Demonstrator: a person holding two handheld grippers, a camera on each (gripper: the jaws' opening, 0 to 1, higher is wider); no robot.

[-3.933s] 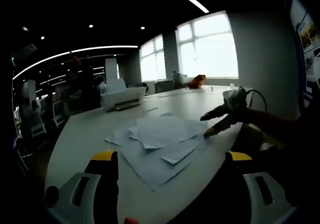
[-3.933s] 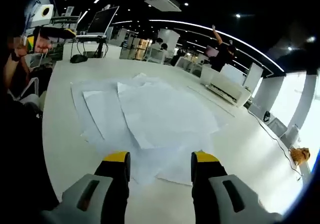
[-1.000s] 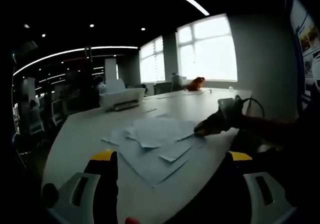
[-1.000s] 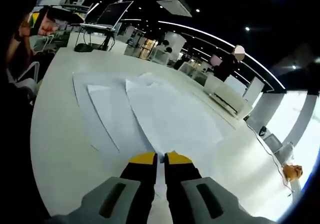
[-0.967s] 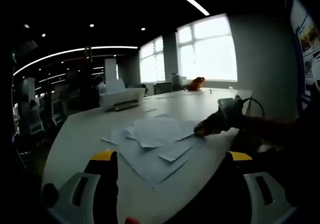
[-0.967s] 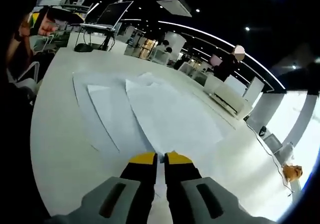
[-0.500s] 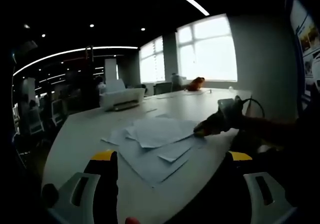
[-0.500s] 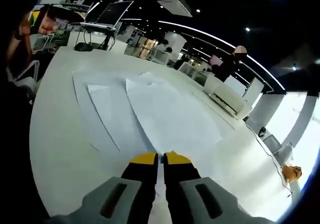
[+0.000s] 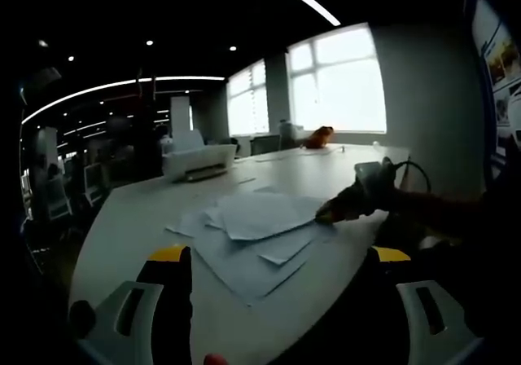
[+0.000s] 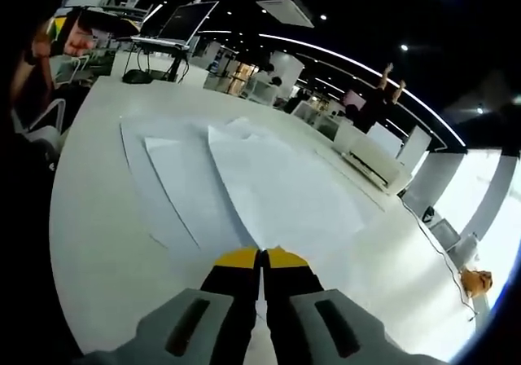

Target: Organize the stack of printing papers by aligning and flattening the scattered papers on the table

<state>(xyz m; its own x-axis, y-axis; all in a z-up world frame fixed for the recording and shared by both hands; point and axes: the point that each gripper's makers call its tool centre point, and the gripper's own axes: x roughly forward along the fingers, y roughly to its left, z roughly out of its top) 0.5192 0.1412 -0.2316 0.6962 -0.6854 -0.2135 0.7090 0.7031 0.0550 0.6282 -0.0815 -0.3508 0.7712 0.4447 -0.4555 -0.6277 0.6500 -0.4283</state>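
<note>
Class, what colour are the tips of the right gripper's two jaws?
Yellow, on the right gripper, clearest in the right gripper view.

Right hand-held gripper (image 10: 260,257) now clamped on papers (image 10: 269,194).

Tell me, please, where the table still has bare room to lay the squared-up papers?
Bare tabletop lies between the scattered papers and the near edge, and more between the papers and the printer. The middle is crowded with overlapping sheets, where the right gripper pinches a sheet's corner.
</note>
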